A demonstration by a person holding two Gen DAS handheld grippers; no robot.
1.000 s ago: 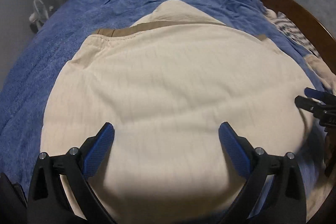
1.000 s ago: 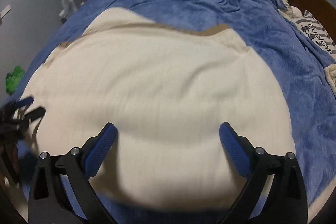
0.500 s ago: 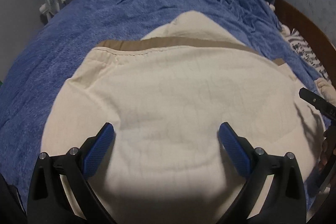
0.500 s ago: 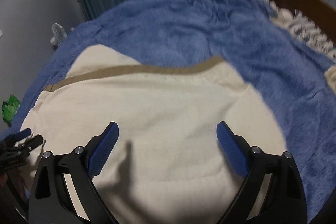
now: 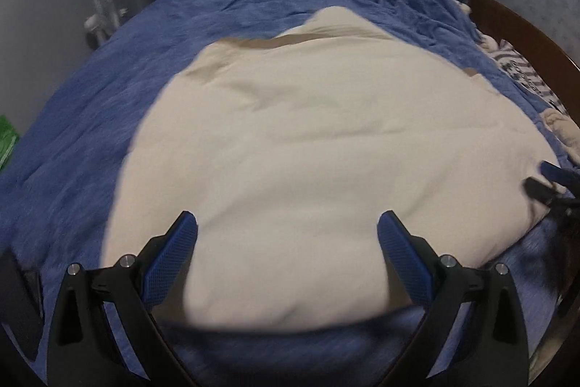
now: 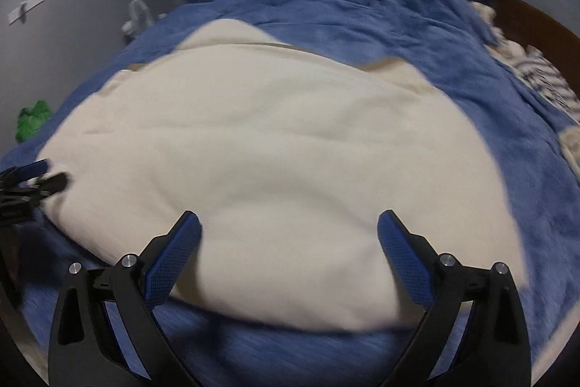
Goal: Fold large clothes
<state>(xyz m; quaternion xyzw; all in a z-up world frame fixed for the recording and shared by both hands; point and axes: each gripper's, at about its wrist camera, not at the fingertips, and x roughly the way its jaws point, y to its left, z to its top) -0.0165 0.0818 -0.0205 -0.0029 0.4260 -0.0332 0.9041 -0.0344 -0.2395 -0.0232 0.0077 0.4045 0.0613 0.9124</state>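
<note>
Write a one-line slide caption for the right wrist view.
Right gripper open above a cream garment spread on a blue blanket, left gripper at the garment's left edge.

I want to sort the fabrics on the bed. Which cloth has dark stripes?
It is the striped cloth by the wooden bed frame. The cream garment in the middle and the blue blanket under it are plain.

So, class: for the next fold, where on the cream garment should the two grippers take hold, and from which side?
Probably the near hem of the garment, one corner each: left gripper and right gripper both hang open just short of that edge, which lies flat on the blue blanket. Come in low from the near side.
</note>
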